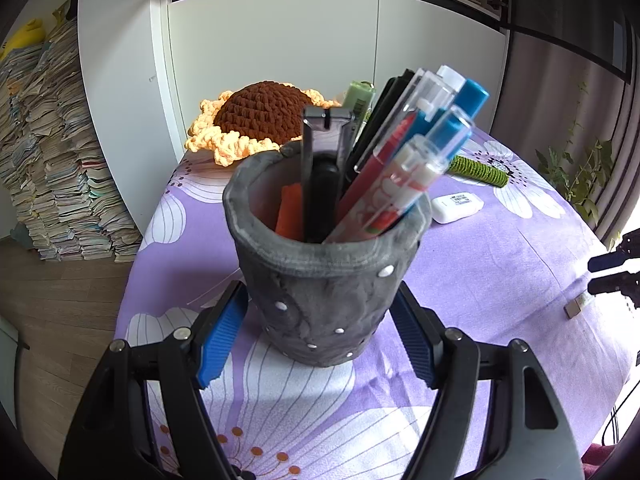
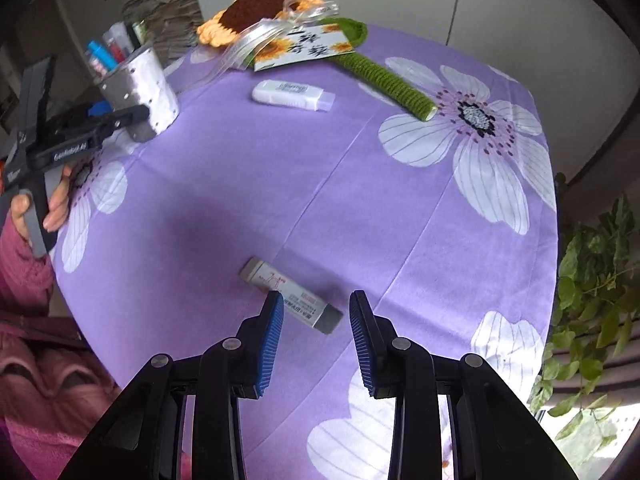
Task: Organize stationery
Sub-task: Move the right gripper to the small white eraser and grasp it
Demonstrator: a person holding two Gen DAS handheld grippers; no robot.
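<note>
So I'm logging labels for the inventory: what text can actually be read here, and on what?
"Genrobot.ai", roughly, on the left claw body.
Card by the crochet sunflower: large characters, too blurred to read.
Eraser sleeve: print too small.
White correction tape: label unreadable.

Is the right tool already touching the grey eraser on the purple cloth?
Apart. In the right wrist view the right tool stands open above the grey eraser; its pads do not press on it, and purple cloth shows between.
</note>
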